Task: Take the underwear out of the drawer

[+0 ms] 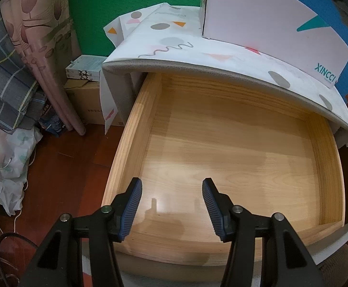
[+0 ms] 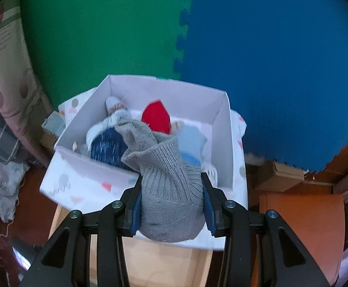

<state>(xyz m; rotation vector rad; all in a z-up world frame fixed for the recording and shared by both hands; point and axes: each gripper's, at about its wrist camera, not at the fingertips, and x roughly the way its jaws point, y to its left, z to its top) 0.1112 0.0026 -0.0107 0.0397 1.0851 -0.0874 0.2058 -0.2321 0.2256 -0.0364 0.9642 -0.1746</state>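
One grey knit garment [image 2: 169, 191] clamped in right gripper [image 2: 171, 205], long axis running toward white box [image 2: 221, 143] at upper centre; left gripper [image 1: 171, 209] half-spread, holding nothing, over bare drawer [image 1: 221, 143].

Right hand-held gripper [image 2: 171, 203] clamped on a grey knit sock [image 2: 166, 191], hanging over a white box [image 2: 221, 129] stuffed with more socks.

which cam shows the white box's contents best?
Right wrist. It looks down into the open white box, showing a red piece and a dark blue one, with the grey knit garment in the right claw partly blocking. Left wrist shows only the box's outer wall.
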